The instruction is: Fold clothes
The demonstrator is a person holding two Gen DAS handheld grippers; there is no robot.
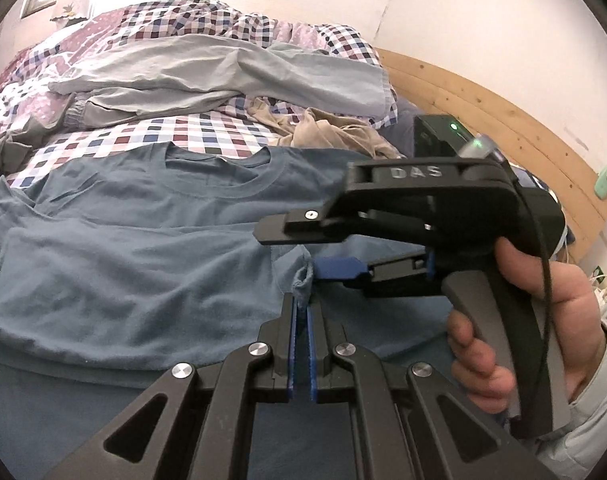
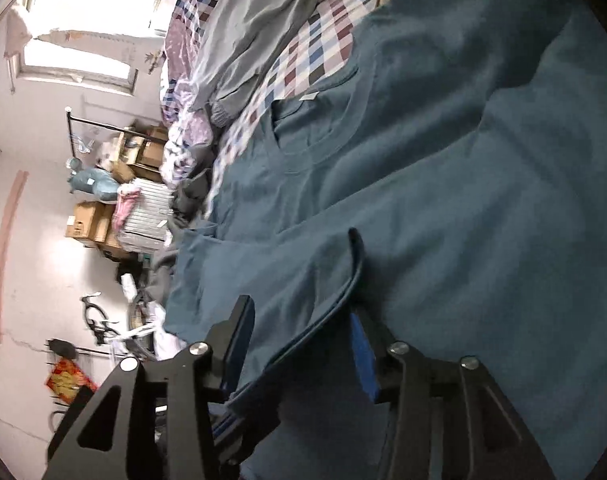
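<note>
A blue T-shirt [image 1: 143, 248] lies spread on the bed, neck hole toward the far side. My left gripper [image 1: 302, 308] is at the bottom of the left wrist view, shut on a bunched bit of the shirt's fabric between its blue pads. A hand holds my right gripper [image 1: 293, 254] just to the right of it, its fingers apart around the same fold. In the right wrist view the right gripper [image 2: 299, 344] stands open, and the T-shirt [image 2: 443, 180] has its hem edge running between the two fingers.
A checked duvet [image 1: 191, 132] covers the bed. A grey-blue long-sleeved garment [image 1: 207, 76] and a crumpled beige garment [image 1: 335, 132] lie beyond the shirt. A wooden headboard [image 1: 483, 120] stands at the right. Cardboard boxes [image 2: 91, 220] and clutter sit on the floor beside the bed.
</note>
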